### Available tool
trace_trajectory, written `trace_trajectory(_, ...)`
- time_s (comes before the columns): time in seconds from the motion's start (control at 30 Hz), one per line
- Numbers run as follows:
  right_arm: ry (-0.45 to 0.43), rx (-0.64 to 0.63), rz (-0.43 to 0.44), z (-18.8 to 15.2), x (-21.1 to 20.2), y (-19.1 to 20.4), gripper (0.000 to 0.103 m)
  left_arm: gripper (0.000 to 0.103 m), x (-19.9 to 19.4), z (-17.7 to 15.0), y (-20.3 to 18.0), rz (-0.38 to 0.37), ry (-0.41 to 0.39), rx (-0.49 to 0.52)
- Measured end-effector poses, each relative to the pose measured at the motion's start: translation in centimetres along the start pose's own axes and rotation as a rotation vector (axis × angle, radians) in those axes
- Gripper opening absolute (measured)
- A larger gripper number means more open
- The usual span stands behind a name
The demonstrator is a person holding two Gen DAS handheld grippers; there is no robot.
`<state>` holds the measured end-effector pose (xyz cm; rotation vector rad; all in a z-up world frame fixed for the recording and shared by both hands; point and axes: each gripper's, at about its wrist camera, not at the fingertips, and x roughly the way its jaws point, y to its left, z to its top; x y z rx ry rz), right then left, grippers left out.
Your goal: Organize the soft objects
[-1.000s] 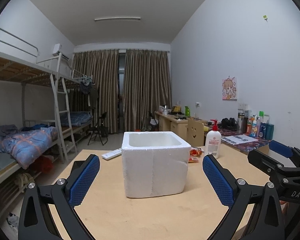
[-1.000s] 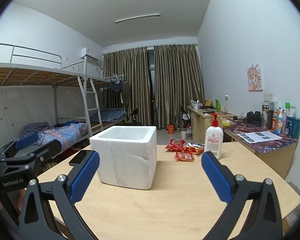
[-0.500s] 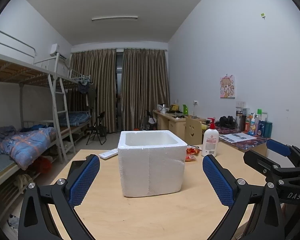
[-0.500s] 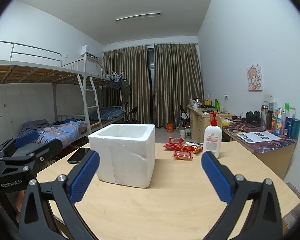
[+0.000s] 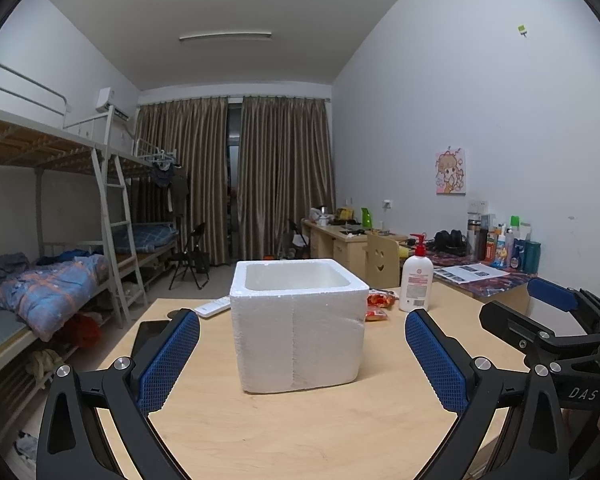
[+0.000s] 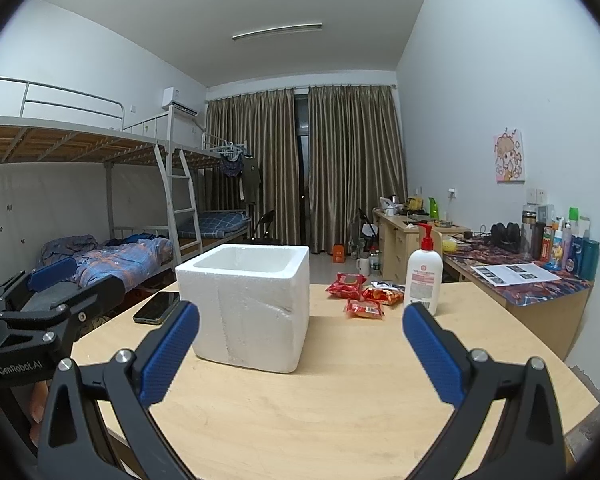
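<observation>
A white foam box point(image 5: 298, 326) stands open-topped on the wooden table point(image 5: 300, 432); in the right wrist view the box point(image 6: 248, 304) is left of centre. Three red snack packets point(image 6: 364, 292) lie behind and right of the box, partly hidden in the left wrist view point(image 5: 376, 306). My left gripper point(image 5: 302, 354) is open and empty, held in front of the box. My right gripper point(image 6: 300, 352) is open and empty, to the right of the left one. Each gripper shows at the edge of the other's view.
A white lotion pump bottle point(image 6: 423, 276) stands next to the packets. A black phone point(image 6: 156, 307) and a white remote point(image 5: 213, 306) lie left of the box. Bunk beds stand left, a cluttered desk point(image 6: 532, 280) right.
Both grippers have drawn back and risen slightly, so the box looks a little smaller and lower. Both stay open.
</observation>
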<state>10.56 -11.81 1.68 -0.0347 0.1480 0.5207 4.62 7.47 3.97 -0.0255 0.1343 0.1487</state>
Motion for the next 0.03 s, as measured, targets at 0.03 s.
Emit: trace_trajectory(0.03, -0.001, -0.001, 0.000, 0.01, 0.00, -0.01, 0.103, 0.103, -0.02, -0.04, -0.02, -0.004, 0.000, 0.001)
